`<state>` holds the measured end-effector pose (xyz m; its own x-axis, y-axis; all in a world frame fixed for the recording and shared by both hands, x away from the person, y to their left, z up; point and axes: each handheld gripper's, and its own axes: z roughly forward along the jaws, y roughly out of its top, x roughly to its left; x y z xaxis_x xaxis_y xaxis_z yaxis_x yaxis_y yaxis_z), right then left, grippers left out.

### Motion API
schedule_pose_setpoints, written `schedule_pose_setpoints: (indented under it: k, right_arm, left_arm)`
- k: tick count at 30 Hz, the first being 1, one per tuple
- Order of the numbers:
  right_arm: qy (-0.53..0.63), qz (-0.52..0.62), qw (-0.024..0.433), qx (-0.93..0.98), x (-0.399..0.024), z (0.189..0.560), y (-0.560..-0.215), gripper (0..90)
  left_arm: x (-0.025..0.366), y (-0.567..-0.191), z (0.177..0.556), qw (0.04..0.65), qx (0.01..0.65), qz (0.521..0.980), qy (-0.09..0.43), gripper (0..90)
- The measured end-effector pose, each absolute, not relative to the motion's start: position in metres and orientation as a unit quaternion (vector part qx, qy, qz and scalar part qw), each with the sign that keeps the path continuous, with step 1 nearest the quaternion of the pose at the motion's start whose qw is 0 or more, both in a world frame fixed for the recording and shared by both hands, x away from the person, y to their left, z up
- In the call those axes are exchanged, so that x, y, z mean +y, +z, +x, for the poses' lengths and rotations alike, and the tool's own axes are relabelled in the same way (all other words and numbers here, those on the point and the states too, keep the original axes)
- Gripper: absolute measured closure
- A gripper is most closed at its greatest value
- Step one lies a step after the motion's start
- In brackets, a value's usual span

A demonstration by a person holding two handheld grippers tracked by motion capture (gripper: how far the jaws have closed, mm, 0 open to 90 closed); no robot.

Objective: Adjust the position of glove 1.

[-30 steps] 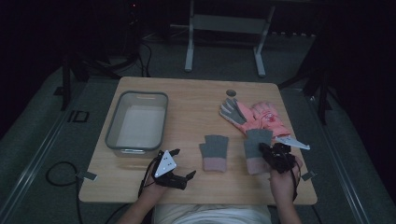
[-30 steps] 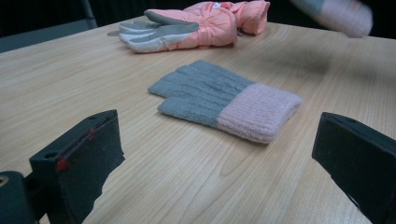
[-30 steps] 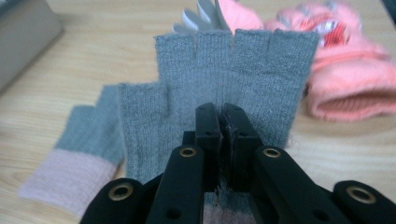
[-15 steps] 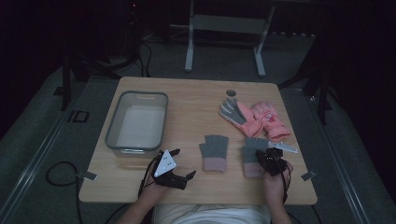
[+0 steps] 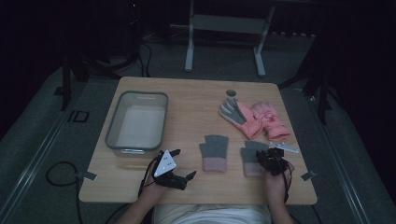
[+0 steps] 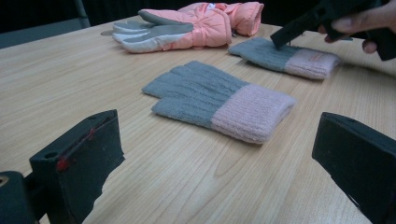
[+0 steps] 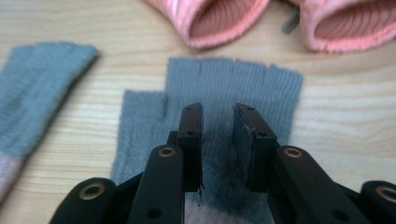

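Two grey knit gloves with pink cuffs lie flat near the table's front. My right gripper (image 5: 267, 157) points down at the right-hand knit glove (image 5: 250, 151). In the right gripper view its jaws (image 7: 218, 109) stand a narrow gap apart just above the grey fabric (image 7: 233, 79). They have just been opening, and nothing is pinched between them. My left gripper (image 5: 183, 163) rests wide open on the wood, left of the other knit glove (image 5: 214, 151). That glove (image 6: 219, 100) lies ahead of its spread jaws (image 6: 217, 163), untouched.
A pair of pink padded gloves (image 5: 257, 116) lies behind the right knit glove, cuffs toward me (image 7: 224, 18). A clear plastic bin (image 5: 112, 126) stands at the left. A small round disc (image 5: 230, 92) sits near the table's far edge.
My right gripper has come down and slightly nearer the front edge, onto the right knit glove. Its jaws have parted a little. The left gripper has stayed put.
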<state>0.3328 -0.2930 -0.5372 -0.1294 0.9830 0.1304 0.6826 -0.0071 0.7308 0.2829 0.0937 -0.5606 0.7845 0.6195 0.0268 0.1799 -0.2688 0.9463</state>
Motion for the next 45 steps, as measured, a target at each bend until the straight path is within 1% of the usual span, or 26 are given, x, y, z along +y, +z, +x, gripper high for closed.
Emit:
schedule_pose_setpoints:
  k: [7,8,9,12,15,18,23,27,31,32,36,41,45]
  right_arm:
    - [0.357,0.582,0.215,0.699,-0.304,0.338,-0.524,70.2]
    - [0.359,0.567,0.220,0.708,-0.305,0.339,-0.522,69.9]
    - [0.371,0.528,0.219,0.732,-0.309,0.342,-0.519,68.4]
    - [0.364,0.482,0.216,0.767,-0.315,0.345,-0.515,68.1]
    - [0.357,0.451,0.197,0.794,-0.320,0.348,-0.513,67.2]
    - [0.353,0.426,0.173,0.815,-0.325,0.352,-0.515,65.5]
    - [0.330,0.407,0.173,0.834,-0.323,0.352,-0.521,63.0]
    - [0.329,0.398,0.165,0.840,-0.320,0.354,-0.529,62.7]
    - [0.312,0.402,0.158,0.847,-0.318,0.357,-0.540,60.1]
    - [0.315,0.405,0.156,0.844,-0.319,0.357,-0.541,60.5]
    - [0.324,0.413,0.152,0.838,-0.320,0.356,-0.543,68.5]
    - [0.317,0.418,0.172,0.834,-0.315,0.352,-0.544,81.1]
    - [0.315,0.427,0.179,0.829,-0.312,0.350,-0.542,85.4]
  left_arm:
    - [0.093,-0.561,0.283,0.547,0.259,0.770,0.200,1.2]
    - [0.093,-0.561,0.283,0.547,0.258,0.771,0.199,1.2]
    - [0.093,-0.561,0.283,0.548,0.258,0.771,0.199,1.2]
    - [0.093,-0.561,0.283,0.546,0.258,0.771,0.201,1.2]
    - [0.093,-0.561,0.283,0.546,0.259,0.771,0.201,1.2]
    - [0.093,-0.561,0.284,0.546,0.259,0.771,0.200,1.2]
    - [0.093,-0.561,0.284,0.546,0.259,0.771,0.200,1.2]
    - [0.093,-0.561,0.284,0.546,0.260,0.771,0.201,1.2]
    - [0.093,-0.561,0.283,0.547,0.259,0.770,0.201,1.2]
    - [0.093,-0.561,0.283,0.547,0.259,0.771,0.201,1.2]
    - [0.093,-0.561,0.283,0.547,0.259,0.771,0.201,1.2]
    - [0.093,-0.561,0.283,0.547,0.259,0.770,0.202,1.2]
    - [0.093,-0.561,0.283,0.547,0.260,0.769,0.203,1.2]
